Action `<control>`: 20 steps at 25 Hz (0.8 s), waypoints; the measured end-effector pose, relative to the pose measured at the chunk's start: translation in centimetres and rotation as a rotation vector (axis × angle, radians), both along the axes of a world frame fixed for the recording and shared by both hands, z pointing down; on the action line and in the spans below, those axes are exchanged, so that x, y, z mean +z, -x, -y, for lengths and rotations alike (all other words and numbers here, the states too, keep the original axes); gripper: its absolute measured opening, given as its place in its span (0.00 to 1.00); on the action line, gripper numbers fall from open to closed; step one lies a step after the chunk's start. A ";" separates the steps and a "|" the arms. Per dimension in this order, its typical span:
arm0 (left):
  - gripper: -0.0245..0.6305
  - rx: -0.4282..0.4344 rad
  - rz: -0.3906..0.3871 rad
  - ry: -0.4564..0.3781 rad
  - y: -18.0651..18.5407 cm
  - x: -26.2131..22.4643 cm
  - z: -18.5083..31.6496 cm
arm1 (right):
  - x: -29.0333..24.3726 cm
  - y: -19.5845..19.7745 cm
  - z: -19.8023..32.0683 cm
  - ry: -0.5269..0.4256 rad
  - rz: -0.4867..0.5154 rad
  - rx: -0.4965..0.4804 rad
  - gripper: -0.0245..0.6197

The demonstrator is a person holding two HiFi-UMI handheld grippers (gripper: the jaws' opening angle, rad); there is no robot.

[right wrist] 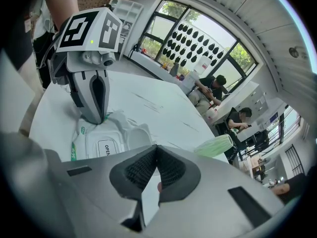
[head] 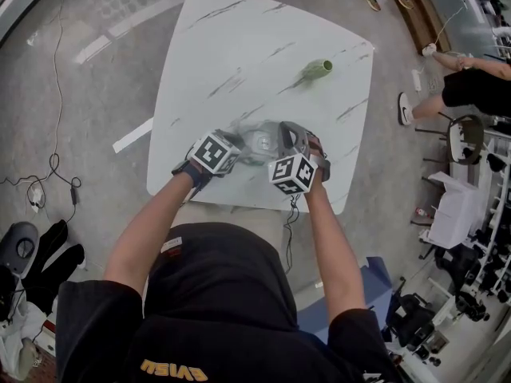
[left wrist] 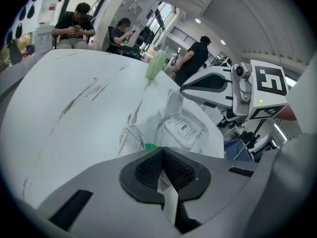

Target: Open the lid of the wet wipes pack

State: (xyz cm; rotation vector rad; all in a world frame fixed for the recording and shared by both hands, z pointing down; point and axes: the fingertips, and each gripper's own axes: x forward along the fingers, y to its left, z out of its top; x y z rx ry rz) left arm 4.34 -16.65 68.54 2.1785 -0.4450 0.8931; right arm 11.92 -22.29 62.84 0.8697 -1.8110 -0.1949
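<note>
The white wet wipes pack (head: 259, 143) lies near the front edge of the white marble table (head: 239, 46), between my two grippers. Its lid (left wrist: 184, 128) carries an "OPEN" label and lies flat. My left gripper (left wrist: 166, 180) is shut on a thin white edge of the pack at its near-left end. My right gripper (right wrist: 156, 175) is shut on a white flap (left wrist: 174, 102) that stands up from the pack beside the lid; I cannot tell whether this flap is the lid's tab. Each gripper shows in the other's view: the left gripper (right wrist: 94, 114) and the right gripper (left wrist: 185, 89).
A pale green rolled object (head: 315, 70) lies on the far right part of the table. People sit at benches beyond the table (left wrist: 74, 26), and a person's legs (head: 447, 94) reach in at the right. Cables (head: 52, 166) lie on the floor at the left.
</note>
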 end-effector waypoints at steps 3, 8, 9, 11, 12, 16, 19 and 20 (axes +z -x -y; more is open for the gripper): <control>0.06 0.000 -0.001 0.000 0.1 -0.1 -0.1 | 0.8 -0.4 -0.2 0.024 -0.008 0.005 0.04; 0.06 0.002 -0.003 0.003 -0.1 -0.1 -0.1 | 2.4 -1.6 -1.2 0.073 -0.006 0.034 0.04; 0.06 0.001 -0.002 0.003 0.0 -0.1 0.0 | 2.6 -1.6 -1.3 0.077 -0.006 0.035 0.04; 0.06 0.001 -0.002 0.005 0.0 0.0 0.0 | 2.9 -1.6 -1.1 0.081 -0.004 0.039 0.04; 0.06 0.001 -0.001 0.006 0.1 0.0 0.0 | 3.0 -1.6 -1.0 0.083 -0.002 0.042 0.04; 0.06 0.000 0.001 0.007 0.1 -0.1 -0.1 | 3.2 -1.6 -0.8 0.096 -0.001 0.047 0.04; 0.06 -0.003 -0.001 0.006 0.1 -0.2 0.0 | 3.5 -1.5 -0.6 0.104 -0.003 0.041 0.04; 0.06 -0.004 -0.001 0.006 0.1 -0.1 0.1 | 3.5 -1.5 -0.5 0.107 -0.003 0.040 0.04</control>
